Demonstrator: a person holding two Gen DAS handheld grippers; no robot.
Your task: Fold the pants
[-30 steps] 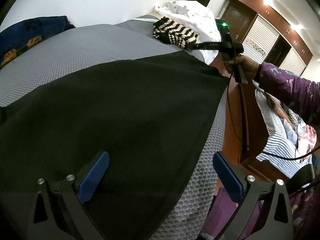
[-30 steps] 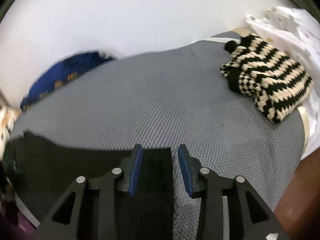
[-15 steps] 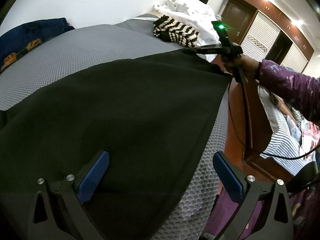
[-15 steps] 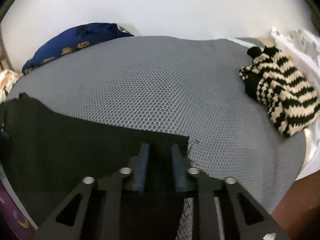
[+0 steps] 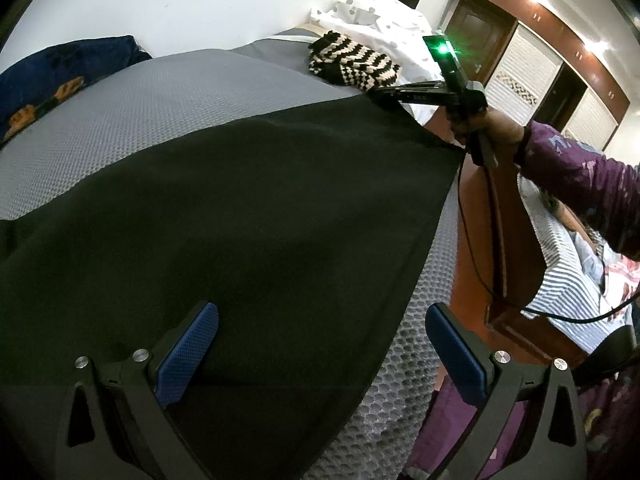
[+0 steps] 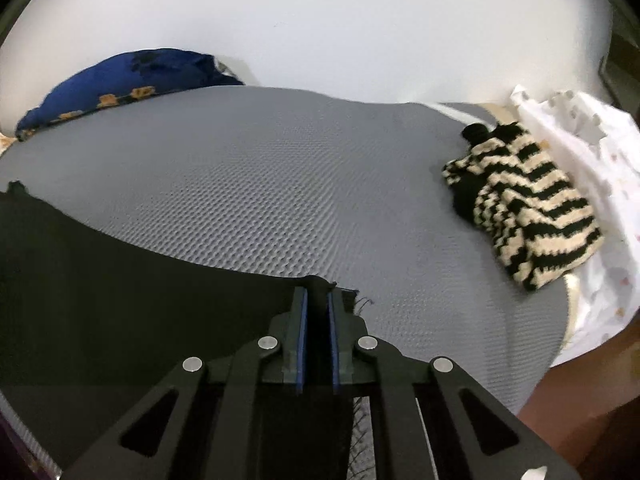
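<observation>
Black pants (image 5: 240, 220) lie spread flat on the grey mesh mattress (image 5: 160, 92). My left gripper (image 5: 320, 312) is open above their near part, its left blue pad over the cloth and its right pad past the pants' right edge. At the far right corner a hand (image 5: 492, 128) holds my right gripper (image 5: 374, 96). In the right wrist view that gripper (image 6: 318, 296) has its jaws closing tight, blue pads pinching the frayed corner of the pants (image 6: 120, 280).
A striped black-and-cream knit (image 6: 528, 216) lies at the mattress's far right, against a white dotted cloth (image 6: 580, 160). A dark blue pillow (image 6: 120, 80) rests by the wall. A wooden bed frame (image 5: 480, 240) and a black cable (image 5: 472, 256) run along the right side.
The right gripper's jaws went from apart over the pants' corner to pinched on it. It shifted slightly and rolled. The left gripper stayed put and open.
</observation>
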